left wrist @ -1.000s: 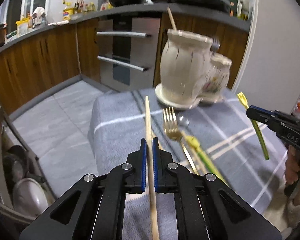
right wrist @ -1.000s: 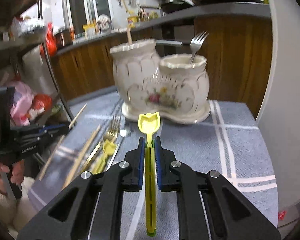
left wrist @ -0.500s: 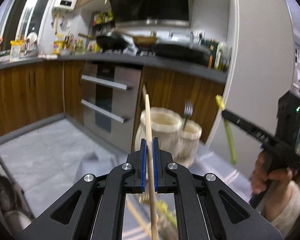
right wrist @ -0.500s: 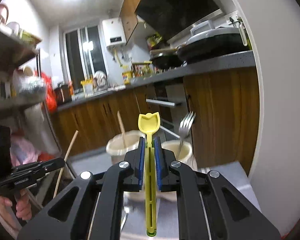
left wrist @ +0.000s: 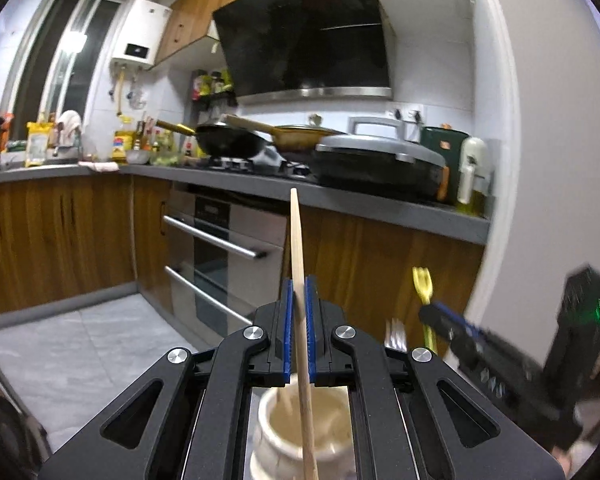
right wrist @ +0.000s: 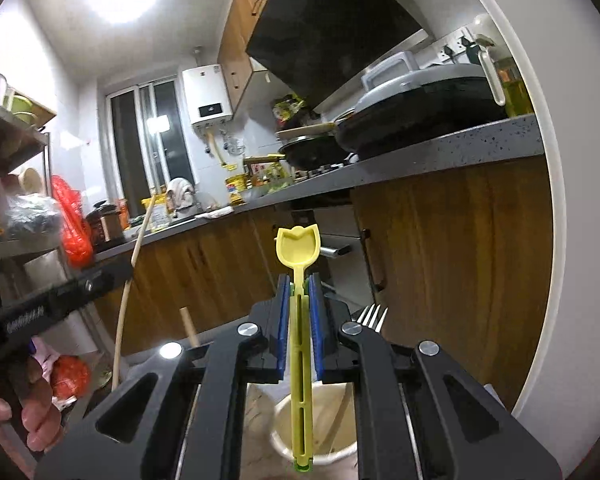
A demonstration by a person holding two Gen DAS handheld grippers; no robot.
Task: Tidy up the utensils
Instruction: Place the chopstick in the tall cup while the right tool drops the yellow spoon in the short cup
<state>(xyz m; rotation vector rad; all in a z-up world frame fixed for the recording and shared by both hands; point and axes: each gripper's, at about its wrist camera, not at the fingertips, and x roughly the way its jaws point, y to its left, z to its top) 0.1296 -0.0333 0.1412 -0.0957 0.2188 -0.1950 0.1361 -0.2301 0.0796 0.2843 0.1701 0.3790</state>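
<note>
My left gripper [left wrist: 298, 300] is shut on a long wooden chopstick [left wrist: 300, 248], which sticks up past the pads and hangs down over the mouth of a cream ceramic jar [left wrist: 272, 448] just below. My right gripper [right wrist: 299, 292] is shut on a yellow plastic spoon [right wrist: 299, 240], bowl end up, with its handle hanging over the smaller jar [right wrist: 332, 420]. A metal fork [right wrist: 372, 316] stands in that smaller jar. Another chopstick [right wrist: 188, 326] pokes up from the larger jar. Each gripper shows in the other's view: the right gripper [left wrist: 452, 324] and the left gripper [right wrist: 60, 296].
A grey kitchen counter [left wrist: 380, 204] with pans runs behind, over wooden cabinets and an oven [left wrist: 220, 248]. A white wall pillar [left wrist: 540, 200] stands close on the right. A metal shelf rack [right wrist: 20, 140] with bags is at the left. A hand [right wrist: 32, 412] holds the left gripper.
Both grippers have risen and tilted up with their utensils. The table and the loose cutlery have dropped out of view. The jars now lie right beneath the jaws.
</note>
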